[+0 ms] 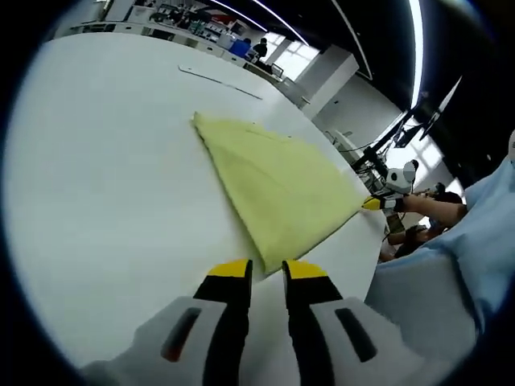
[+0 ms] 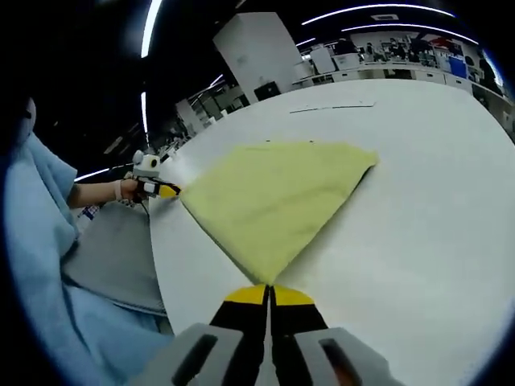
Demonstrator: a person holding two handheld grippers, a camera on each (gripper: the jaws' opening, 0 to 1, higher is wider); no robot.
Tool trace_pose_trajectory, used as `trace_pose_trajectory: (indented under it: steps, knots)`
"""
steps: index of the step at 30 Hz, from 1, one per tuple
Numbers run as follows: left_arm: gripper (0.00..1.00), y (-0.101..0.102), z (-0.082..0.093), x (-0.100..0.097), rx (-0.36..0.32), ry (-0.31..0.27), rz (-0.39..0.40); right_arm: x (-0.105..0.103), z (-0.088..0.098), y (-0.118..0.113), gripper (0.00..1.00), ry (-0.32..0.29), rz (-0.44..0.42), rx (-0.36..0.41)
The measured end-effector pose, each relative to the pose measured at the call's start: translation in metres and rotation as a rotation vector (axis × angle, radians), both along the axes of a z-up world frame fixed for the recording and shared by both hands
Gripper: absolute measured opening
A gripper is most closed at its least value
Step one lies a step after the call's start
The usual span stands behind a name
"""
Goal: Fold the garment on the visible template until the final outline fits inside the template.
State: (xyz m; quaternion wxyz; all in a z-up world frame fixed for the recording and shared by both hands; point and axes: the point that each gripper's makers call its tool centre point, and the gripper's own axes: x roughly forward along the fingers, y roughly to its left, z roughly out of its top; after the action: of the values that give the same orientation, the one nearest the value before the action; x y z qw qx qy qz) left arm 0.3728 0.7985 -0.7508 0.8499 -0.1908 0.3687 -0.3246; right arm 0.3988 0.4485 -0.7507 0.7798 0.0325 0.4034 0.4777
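A yellow garment (image 1: 278, 189) lies folded into a triangle on the white table (image 1: 105, 185). In the left gripper view my left gripper (image 1: 267, 269) has its yellow tips a narrow gap apart, with the cloth's near corner between them. My right gripper (image 1: 378, 203) pinches the corner at the right. In the right gripper view the garment (image 2: 269, 205) spreads away from my right gripper (image 2: 269, 293), whose jaws are pressed together on the nearest corner. My left gripper (image 2: 165, 190) sits at the cloth's left corner. A thin dark line (image 2: 331, 106) marks the table beyond the cloth.
The table edge (image 2: 157, 265) runs close to the held corners. A person's light blue clothing (image 2: 40, 257) and grey lap (image 2: 113, 249) lie just past it. Desks and equipment (image 1: 201, 24) stand far behind the table.
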Motion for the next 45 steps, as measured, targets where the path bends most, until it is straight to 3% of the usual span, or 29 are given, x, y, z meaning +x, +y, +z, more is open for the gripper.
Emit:
trace_pose_trajectory:
  steps: [4,6,8,12,16,19,23,27,45]
  knots:
    - [0.54,0.006,0.005,0.008,0.062,-0.069,-0.015,0.007,0.007,-0.004,0.11,-0.036,-0.033,0.016]
    - [0.61,0.006,0.011,0.009,0.082,-0.091,-0.024,0.01,0.011,-0.006,0.18,-0.044,-0.051,0.02]
    - [0.69,0.007,0.014,0.012,0.109,-0.118,-0.025,0.014,0.016,-0.008,0.25,-0.091,-0.057,0.02]
    - [0.81,0.007,0.016,0.014,0.114,-0.13,-0.025,0.015,0.024,-0.011,0.39,-0.092,-0.078,0.038]
    - [0.95,0.008,0.016,0.015,0.134,-0.142,-0.022,0.017,0.028,-0.014,0.5,-0.133,-0.089,0.035]
    - [0.99,0.009,0.017,0.015,0.139,-0.149,-0.019,0.018,0.031,-0.015,0.6,-0.153,-0.099,0.033]
    - [0.99,0.01,0.019,0.014,0.141,-0.152,-0.01,0.019,0.033,-0.017,0.85,-0.19,-0.119,0.022]
    - [0.99,0.01,0.021,0.012,0.145,-0.153,-0.007,0.022,0.035,-0.02,1.0,-0.223,-0.145,0.015]
    - [0.98,0.004,0.03,0.01,0.133,-0.162,0.013,0.023,0.037,-0.019,1.0,-0.241,-0.146,0.015]
